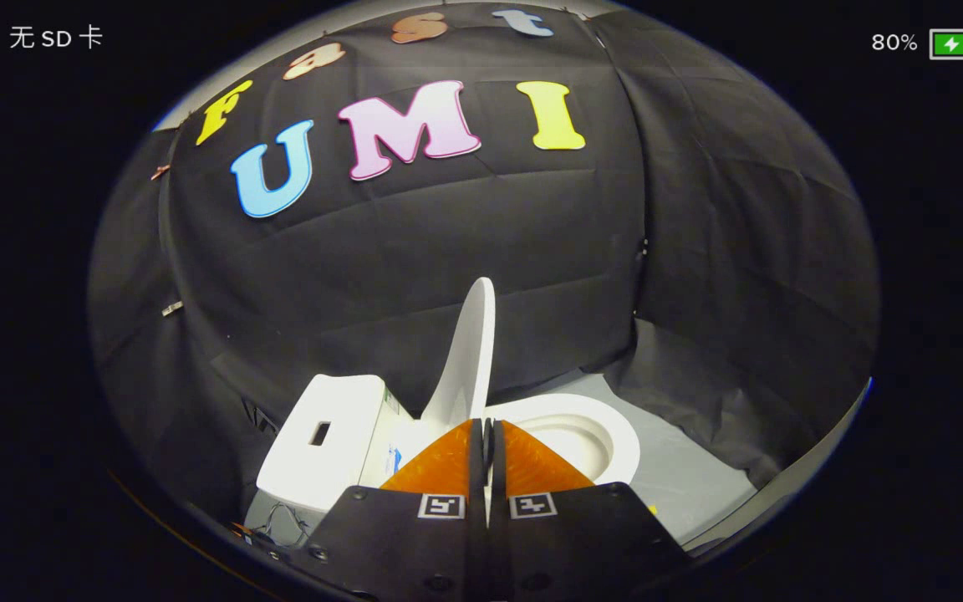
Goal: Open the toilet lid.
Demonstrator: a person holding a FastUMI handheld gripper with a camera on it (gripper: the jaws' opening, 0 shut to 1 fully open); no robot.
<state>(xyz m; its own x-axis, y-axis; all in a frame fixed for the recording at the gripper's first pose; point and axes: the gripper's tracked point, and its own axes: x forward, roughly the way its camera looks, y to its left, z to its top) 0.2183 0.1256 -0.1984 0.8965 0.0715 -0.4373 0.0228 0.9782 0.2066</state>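
Gripper pointing forward, orange fingers pressed together, jaws closed, nothing between them.

The toilet lid looks like smooth, glossy white plastic, as do the seat ring and the tank. The gripper has matt orange plastic fingers, pressed close together with no thing between them, on matt black plates carrying paper-like printed markers. The booth's wall is creased matt black cloth. The floor looks smooth pale grey.
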